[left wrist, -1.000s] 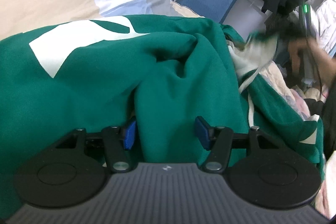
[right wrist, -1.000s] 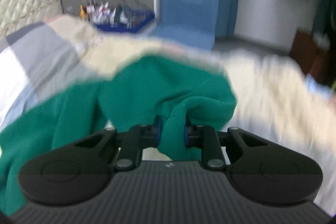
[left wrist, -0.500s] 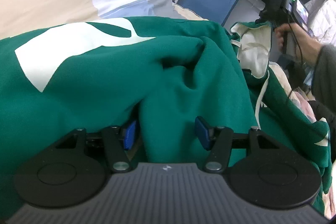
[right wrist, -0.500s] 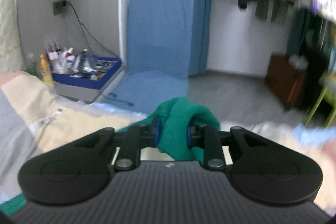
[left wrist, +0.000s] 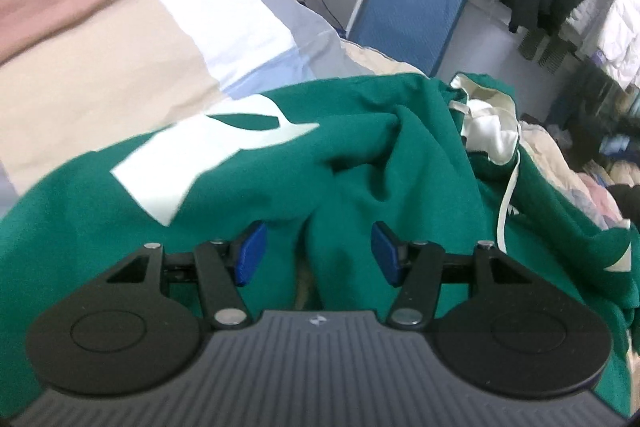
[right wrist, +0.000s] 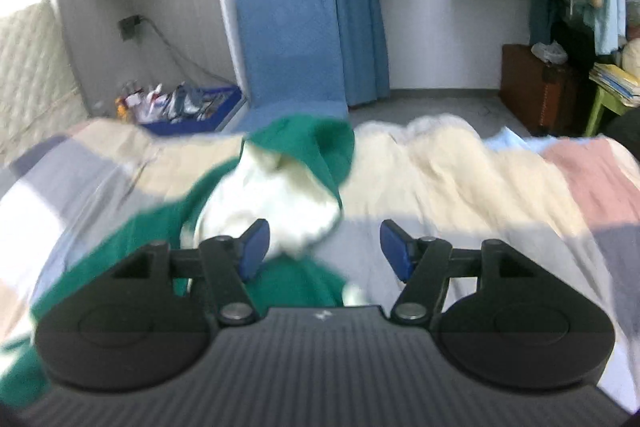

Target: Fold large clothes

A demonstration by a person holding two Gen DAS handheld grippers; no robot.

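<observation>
- Green hoodie (left wrist: 248, 187) lies rumpled on the bed (left wrist: 120, 67), hood (right wrist: 288, 187) toward the blue chair (right wrist: 288, 39); prob. being spread flat for folding
- L gripper (left wrist: 316, 251): jaws apart, a ridge of green cloth between them; pads not pressing, so released
- R gripper (right wrist: 324, 247): jaws opening, hood lining just past the left pad, nothing pinched; looks like a let-go
- Hidden: sleeves, hem; hoodie's near part cut off by gripper bodies; R view blurred, cloth edges vague
</observation>
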